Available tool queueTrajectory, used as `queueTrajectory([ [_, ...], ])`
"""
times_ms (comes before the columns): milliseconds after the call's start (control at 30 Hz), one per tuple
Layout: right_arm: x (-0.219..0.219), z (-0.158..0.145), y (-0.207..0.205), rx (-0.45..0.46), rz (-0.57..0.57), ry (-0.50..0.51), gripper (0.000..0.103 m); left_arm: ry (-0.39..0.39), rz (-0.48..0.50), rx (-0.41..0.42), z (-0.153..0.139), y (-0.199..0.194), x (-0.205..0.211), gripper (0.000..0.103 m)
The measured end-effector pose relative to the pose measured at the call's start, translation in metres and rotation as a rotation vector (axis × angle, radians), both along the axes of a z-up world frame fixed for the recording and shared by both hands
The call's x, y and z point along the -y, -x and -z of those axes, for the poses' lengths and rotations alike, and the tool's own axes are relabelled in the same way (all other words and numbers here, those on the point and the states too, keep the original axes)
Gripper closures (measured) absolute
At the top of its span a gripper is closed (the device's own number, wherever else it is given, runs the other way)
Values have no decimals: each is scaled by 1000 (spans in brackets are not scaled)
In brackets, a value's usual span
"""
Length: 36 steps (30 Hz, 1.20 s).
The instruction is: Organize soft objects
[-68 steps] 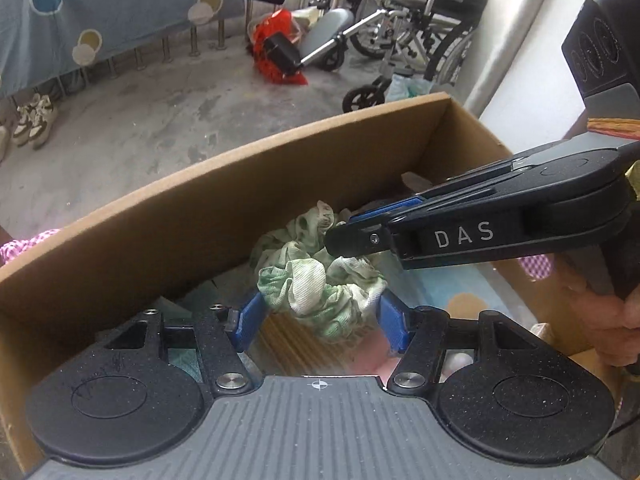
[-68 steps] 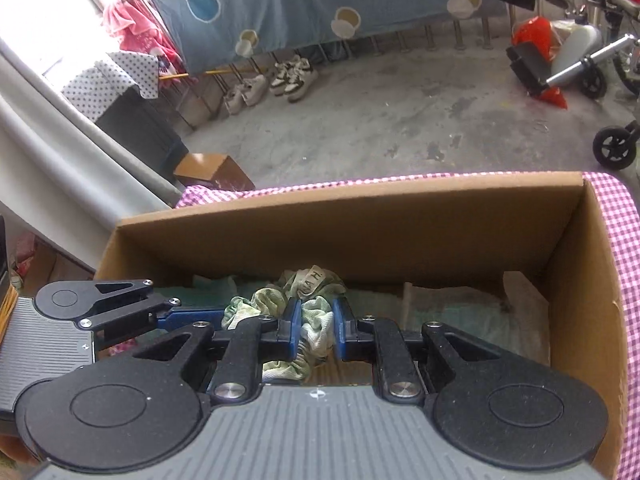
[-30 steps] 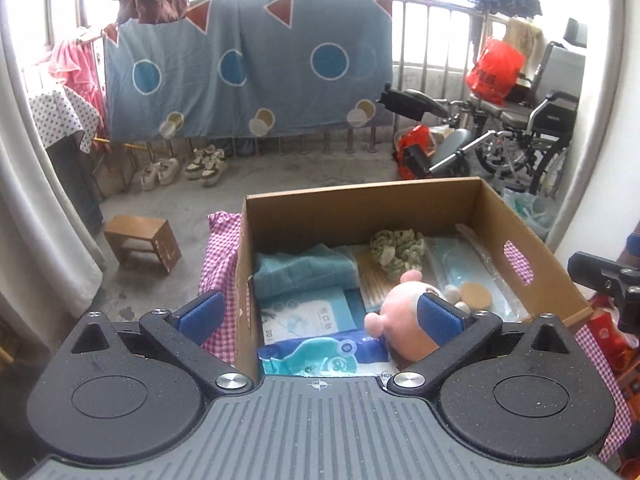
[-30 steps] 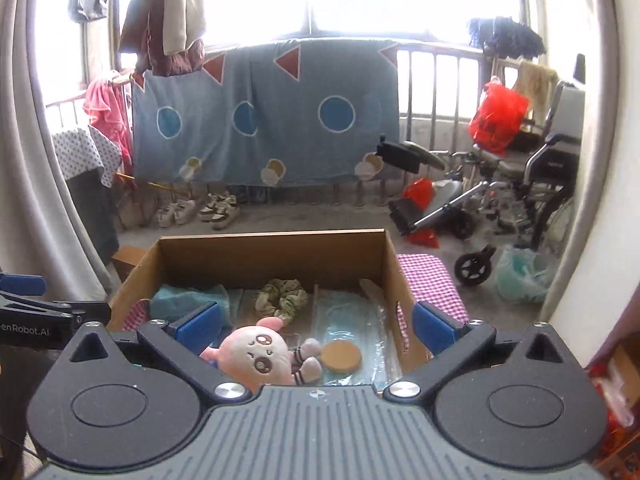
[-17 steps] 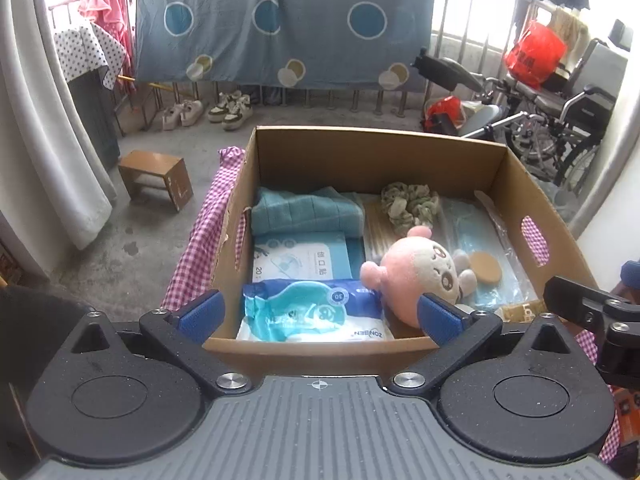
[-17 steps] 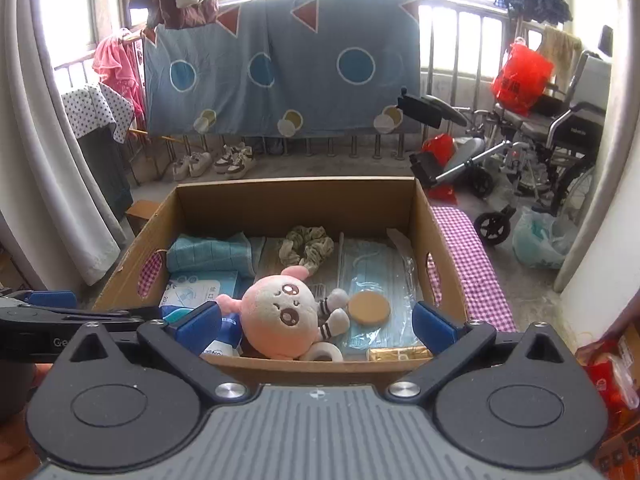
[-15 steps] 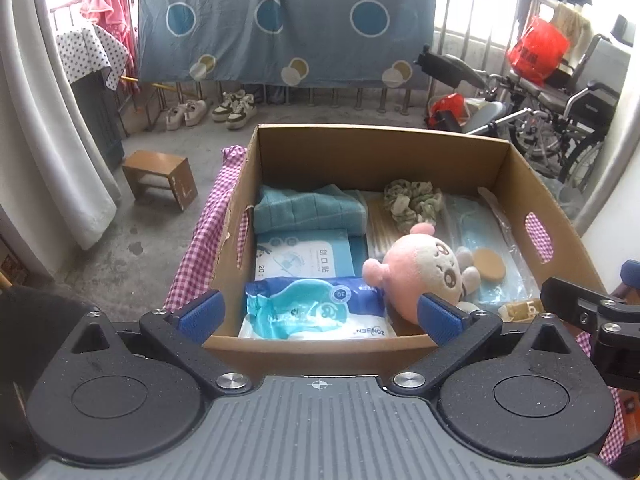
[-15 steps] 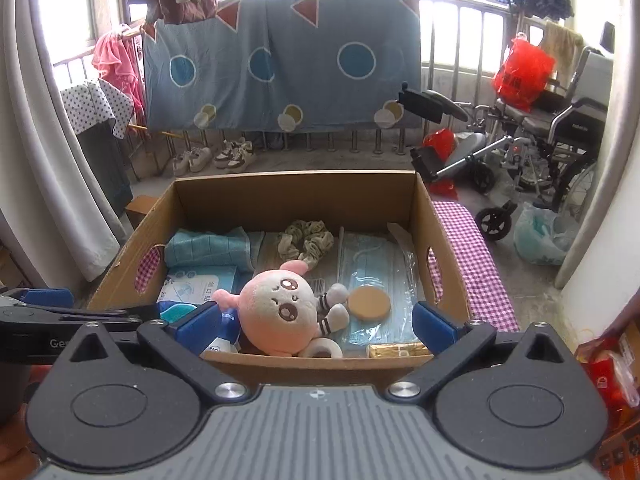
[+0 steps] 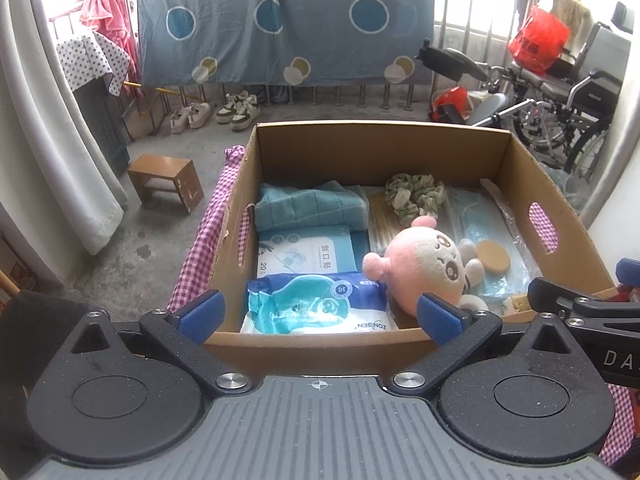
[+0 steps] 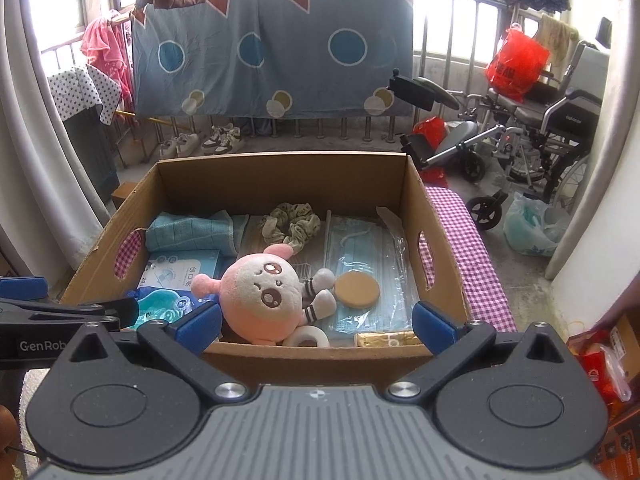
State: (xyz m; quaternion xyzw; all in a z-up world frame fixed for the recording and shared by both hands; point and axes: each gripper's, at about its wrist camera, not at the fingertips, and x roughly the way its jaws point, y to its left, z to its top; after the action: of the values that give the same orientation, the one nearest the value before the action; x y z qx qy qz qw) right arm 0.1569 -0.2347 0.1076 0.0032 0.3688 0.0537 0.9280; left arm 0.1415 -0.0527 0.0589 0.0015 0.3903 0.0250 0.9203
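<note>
Contents of cardboard box (image 10: 434,264), standing on a pink checked cloth (image 10: 472,256):

- Scrunchie (image 10: 292,222), green and cream, at the back middle, lying on a pack of wooden sticks (image 9: 380,220).
- Folded teal towel (image 9: 310,206), back left corner.
- Flat plaster pack (image 9: 306,250), in front of the towel.
- Wet-wipe packet (image 9: 316,306), front left, against the near wall.
- Pink plush doll (image 10: 262,290), front middle, lying on its back, touching the wipes.
- Face masks in clear wrap (image 10: 360,248), right side, with a round tan puff (image 10: 356,289) resting on them.
- Tape roll (image 10: 308,338) and a small gold-wrapped bar (image 10: 386,338), along the near wall.

Left claw (image 9: 318,316): jaws wide apart, empty, held back from the near wall.
Right claw (image 10: 318,322): jaws wide apart, empty, likewise outside the box.

Step in hand, as judged: between placements; every soft thing in view lies inside the box. Next move would call for another loose soft thing, though none shows clearly here; otherwise the task looks near done.
</note>
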Motion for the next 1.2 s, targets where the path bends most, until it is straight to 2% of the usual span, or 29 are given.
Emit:
queueTrajectory([
  [1200, 8, 4, 6, -16, 29, 21, 0, -4, 24, -40, 4, 1, 7, 1],
])
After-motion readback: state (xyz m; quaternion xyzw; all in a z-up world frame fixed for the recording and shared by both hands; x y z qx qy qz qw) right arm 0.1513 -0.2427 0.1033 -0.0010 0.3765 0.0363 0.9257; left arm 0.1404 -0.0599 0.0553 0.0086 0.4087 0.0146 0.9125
